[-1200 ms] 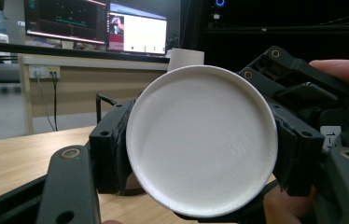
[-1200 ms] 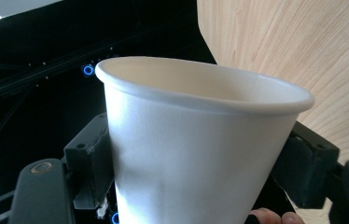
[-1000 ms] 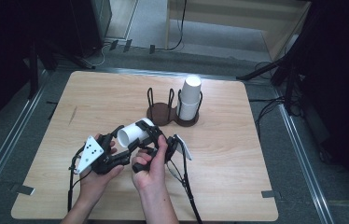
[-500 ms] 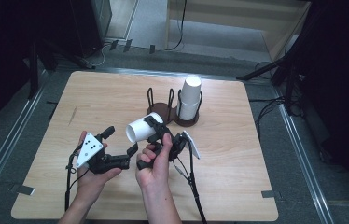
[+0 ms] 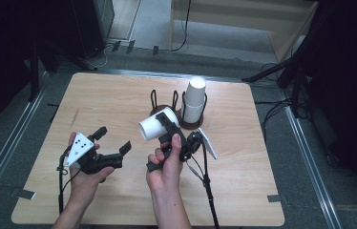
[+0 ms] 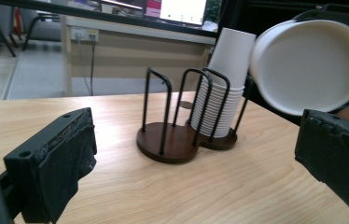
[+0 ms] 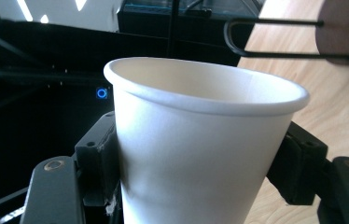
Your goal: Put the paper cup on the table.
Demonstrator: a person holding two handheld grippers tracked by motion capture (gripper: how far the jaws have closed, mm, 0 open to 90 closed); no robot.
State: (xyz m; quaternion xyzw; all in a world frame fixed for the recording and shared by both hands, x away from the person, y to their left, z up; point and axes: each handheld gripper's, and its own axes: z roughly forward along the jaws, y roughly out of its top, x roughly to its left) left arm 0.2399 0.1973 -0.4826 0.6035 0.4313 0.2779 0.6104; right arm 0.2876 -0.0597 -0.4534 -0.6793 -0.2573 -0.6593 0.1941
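Note:
My right gripper is shut on a white paper cup, held above the table and tipped on its side with the mouth facing left. In the right gripper view the cup sits between both jaws. My left gripper is open to the cup's left, with nothing between its jaws; its own view has the gripper facing the holder. A dark wire cup holder stands just beyond, its left well empty and its right well holding a stack of white cups. The held cup hangs near that stack.
The wooden table has bare room on the left and front. Cables trail from the grippers toward the front edge. Dark stands and floor cables surround the table. The holder's wire loop lies close past the held cup.
The right gripper has carried the cup up and to the right, away from the left gripper and closer to the holder. The left gripper has stayed about where it was, open.

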